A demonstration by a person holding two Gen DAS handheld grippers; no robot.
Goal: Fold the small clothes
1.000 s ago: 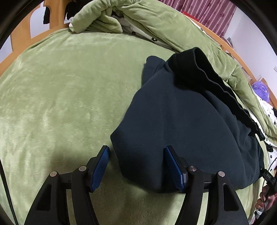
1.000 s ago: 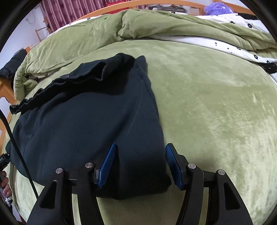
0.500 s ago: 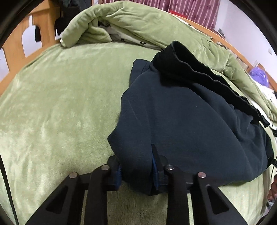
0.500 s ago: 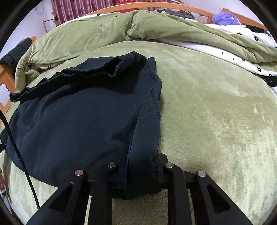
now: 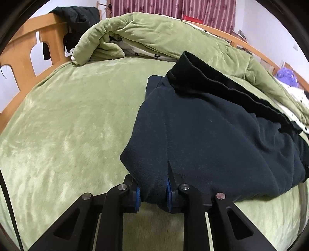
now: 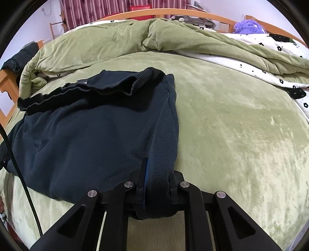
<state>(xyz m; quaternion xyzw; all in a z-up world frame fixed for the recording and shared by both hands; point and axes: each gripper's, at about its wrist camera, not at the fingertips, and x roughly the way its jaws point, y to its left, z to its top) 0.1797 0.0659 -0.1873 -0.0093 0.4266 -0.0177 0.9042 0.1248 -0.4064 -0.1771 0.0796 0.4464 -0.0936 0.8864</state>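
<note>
Green bedspread (image 5: 67,119) carries a navy garment (image 5: 212,135), no readable label, pinched by left tool (image 5: 152,191) and right tool (image 6: 157,191).

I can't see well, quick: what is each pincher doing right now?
Left gripper: just closed on the dark garment.
Right gripper: just closed on it too.

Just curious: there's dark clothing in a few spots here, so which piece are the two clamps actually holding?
The dark navy fleece garment spread on the green plush bedcover; both grippers pinch its near edge. The black clothes over the wooden bed frame hang untouched.
</note>
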